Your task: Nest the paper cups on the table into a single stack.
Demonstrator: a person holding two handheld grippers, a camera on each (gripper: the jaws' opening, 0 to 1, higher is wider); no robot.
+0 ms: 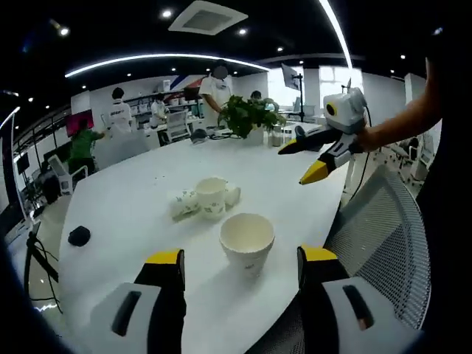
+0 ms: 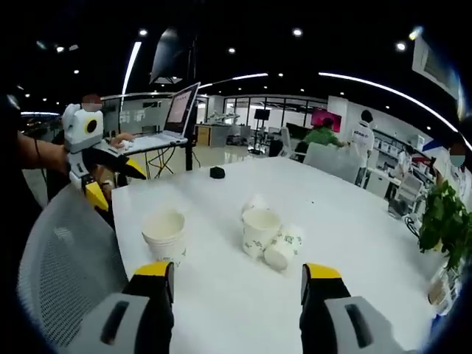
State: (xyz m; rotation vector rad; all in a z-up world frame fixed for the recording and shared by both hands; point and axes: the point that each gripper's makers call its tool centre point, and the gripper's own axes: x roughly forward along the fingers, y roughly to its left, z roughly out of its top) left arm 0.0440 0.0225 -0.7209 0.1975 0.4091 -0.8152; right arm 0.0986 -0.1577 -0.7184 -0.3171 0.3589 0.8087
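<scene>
The large white oval counter (image 1: 133, 214) carries one upright white paper cup (image 1: 247, 242) near its edge, apart from a cluster of printed paper cups (image 1: 205, 198), one upright, others lying. Left hand-held gripper (image 1: 240, 267) and right hand-held gripper (image 2: 237, 283) both hover released, empty.

A smooth white surface (image 1: 133, 199) with a faint sheen is seen, ceiling lights being softly reflected in it. The paper cups (image 1: 247, 242) are of matt, off-white paper, some printed with small green marks (image 2: 259, 230). The left gripper (image 1: 240, 276) and right gripper (image 2: 237, 284) are made of matt grey plastic, their jaws being tipped in yellow with black, rubbery-looking inner faces. A chair back (image 1: 383, 236) of grey woven mesh is seen beside the surface. A small matt black object (image 1: 79, 235) lies on the surface.
</scene>
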